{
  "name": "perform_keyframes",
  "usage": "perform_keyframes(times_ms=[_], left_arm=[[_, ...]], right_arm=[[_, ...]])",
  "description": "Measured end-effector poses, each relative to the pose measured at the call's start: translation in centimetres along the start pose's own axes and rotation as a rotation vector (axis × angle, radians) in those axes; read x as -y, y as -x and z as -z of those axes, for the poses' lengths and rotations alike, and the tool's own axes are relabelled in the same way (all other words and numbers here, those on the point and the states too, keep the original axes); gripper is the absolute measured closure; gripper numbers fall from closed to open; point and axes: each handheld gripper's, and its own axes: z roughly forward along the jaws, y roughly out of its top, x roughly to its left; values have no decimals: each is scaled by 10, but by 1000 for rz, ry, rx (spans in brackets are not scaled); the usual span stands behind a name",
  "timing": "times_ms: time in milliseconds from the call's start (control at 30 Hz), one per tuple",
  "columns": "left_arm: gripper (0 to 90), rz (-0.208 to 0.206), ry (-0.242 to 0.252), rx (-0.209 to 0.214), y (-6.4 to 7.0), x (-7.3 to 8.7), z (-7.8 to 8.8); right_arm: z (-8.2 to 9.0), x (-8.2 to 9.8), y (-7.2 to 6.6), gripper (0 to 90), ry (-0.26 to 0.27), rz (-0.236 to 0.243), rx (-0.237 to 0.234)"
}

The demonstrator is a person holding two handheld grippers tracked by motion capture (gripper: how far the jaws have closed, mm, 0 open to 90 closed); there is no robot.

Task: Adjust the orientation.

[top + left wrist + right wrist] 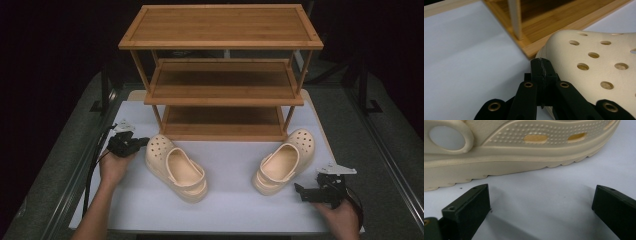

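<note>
High view suggests that beside the left clog [176,167], the closed left gripper [141,143] should open before grasping, while the right gripper [301,192] waits open.

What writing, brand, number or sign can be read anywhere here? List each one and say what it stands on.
None: no readable text in any view.
Left clog: holes over the toe, no lettering.
Right clog: the round strap rivet is blank, with no logo legible; the side wall has raised dots, no words.
Wooden shelf rack: bare wood, no label.
White table mat: plain.
</note>
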Motion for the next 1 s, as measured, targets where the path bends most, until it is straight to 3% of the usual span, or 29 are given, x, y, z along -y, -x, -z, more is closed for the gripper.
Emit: perform_keyframes(times_ms=[333,533,667,867,1000], left_arm=[[900,-9,7,30,16,0,-4],[900,2,16,39,17,2,-4],[900,-16,-26,12,15,6,-4],[900,-17,-25,3,19,12,16],[900,8,-12,10,23,24,30]], right_arm=[[0,0,0,11,0,0,0],[0,0,0,11,0,0,0],[0,0,0,10,1,1,0],[0,0,0,11,1,0,0],[0,0,0,11,2,1,0]])
